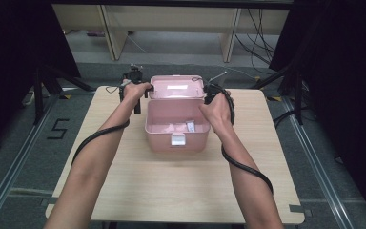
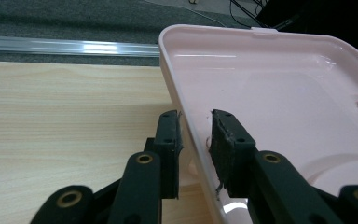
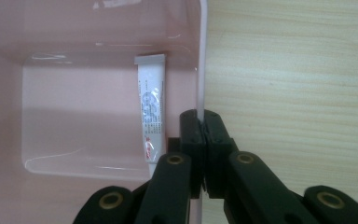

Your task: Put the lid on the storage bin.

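Observation:
A pink plastic box (image 1: 164, 143) stands open mid-table, its lid (image 1: 176, 88) tipped up at the back. A white tube (image 3: 150, 112) lies on the box floor, close to the right wall. My left gripper (image 2: 196, 126) is open; its jaws straddle the left rim of the lid (image 2: 270, 88), one outside and one inside. In the high view that left gripper (image 1: 138, 91) sits at the lid's left edge. My right gripper (image 3: 200, 122) is shut on the thin right wall of the box (image 3: 98, 93), and the high view shows this right gripper (image 1: 211, 91) at the box's back right corner.
The wooden table (image 1: 171, 191) has bare surface in front of the box and on both sides. A white latch (image 1: 178, 139) hangs on the box's front wall. Beyond the far table edge are floor, cables and desk legs.

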Demonstrator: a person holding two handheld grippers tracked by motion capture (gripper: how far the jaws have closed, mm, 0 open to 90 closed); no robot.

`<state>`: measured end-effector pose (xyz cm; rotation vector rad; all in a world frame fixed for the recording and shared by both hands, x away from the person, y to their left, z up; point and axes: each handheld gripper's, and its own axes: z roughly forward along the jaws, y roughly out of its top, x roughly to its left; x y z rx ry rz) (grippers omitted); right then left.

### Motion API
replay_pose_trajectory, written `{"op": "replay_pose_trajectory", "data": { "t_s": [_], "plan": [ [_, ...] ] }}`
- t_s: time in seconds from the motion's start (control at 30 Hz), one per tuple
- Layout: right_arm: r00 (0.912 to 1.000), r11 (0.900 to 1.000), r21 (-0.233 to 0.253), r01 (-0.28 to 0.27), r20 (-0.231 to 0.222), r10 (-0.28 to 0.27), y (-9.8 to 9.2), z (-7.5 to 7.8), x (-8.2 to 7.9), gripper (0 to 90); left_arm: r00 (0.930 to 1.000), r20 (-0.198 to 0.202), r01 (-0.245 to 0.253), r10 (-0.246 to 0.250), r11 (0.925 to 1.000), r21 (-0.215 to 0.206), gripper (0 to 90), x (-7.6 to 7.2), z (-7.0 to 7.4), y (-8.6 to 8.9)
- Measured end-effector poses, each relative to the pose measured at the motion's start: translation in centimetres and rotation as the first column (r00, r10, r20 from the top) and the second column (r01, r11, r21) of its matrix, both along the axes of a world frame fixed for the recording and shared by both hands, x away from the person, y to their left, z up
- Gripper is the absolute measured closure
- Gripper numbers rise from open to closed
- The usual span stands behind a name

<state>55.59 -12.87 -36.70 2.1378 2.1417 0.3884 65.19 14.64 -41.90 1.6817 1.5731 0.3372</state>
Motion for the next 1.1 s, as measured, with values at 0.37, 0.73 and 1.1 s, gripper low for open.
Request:
{"op": "replay_pose_trajectory", "data": {
  "t_s": [0.37,0.73,1.1],
  "plan": [
    [1.0000,1.000,0.010,0.008,-0.003,-0.008,0.0,0.0,0.0,89.8,0.9994,-0.022,-0.029,0.029,0.9996,-0.003,79.2,0.6,0.0,0.0],
    [0.9995,0.999,-0.009,-0.031,-0.005,0.031,-0.2,0.0,0.0,89.8,0.9956,-0.035,-0.087,0.087,0.9961,-0.009,84.5,0.5,0.7,-0.5],
    [0.9999,1.000,-0.010,0.009,-0.003,-0.009,0.0,0.0,0.0,89.8,0.9943,0.014,-0.105,0.105,0.9943,-0.018,86.9,-0.4,2.4,-0.7]
  ]
}}
